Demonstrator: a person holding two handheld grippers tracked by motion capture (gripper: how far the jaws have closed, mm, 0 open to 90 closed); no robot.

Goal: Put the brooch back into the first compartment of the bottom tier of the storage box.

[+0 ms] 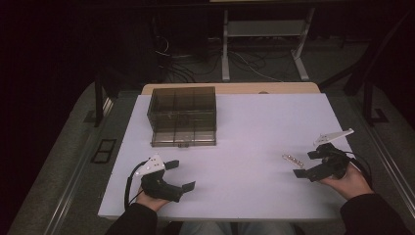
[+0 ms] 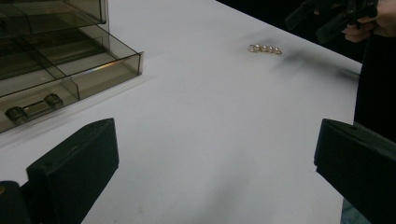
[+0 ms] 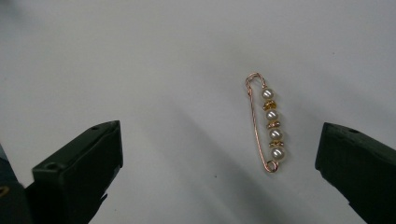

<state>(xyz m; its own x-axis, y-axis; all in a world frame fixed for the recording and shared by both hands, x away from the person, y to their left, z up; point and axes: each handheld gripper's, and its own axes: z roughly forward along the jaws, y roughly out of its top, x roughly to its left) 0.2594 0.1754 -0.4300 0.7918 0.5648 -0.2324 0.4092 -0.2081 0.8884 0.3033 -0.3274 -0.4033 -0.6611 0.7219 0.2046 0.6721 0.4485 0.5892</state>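
While the person's two hands rested at the near edge of the white table [image 1: 244, 127], each held a pair of black tongs with its jaws spread wide and nothing between them. On the person's left, the left tongs [image 1: 180, 175] sat close to the near left corner, a grey three-cornered plate on top and a dark cable looping back toward the sleeve; in the left gripper view the left tongs [image 2: 210, 158] framed bare table surface. On the far side of that surface, toward the far left corner, stood a smoky transparent drawer box [image 1: 182, 116], divided into compartments, its bottom drawer pulled slightly forward and showing a small bar handle in the left gripper view, where the box [image 2: 56, 51] filled the upper left. Near the right edge, the right tongs [image 1: 307, 163] hovered with the pin just beside their tips. That thing was a gold safety pin strung with four pearls [image 1: 292, 158], lying flat on the table, apart from the box. In the right gripper view the pearl pin [image 3: 267, 123] lay between the gaping jaws of the right tongs [image 3: 219, 163], nearer the right-hand jaw and touching neither. From the left gripper view the pin [image 2: 265, 48] appeared small, well apart from the left tongs, with the right hand [image 2: 373, 21] beyond it.
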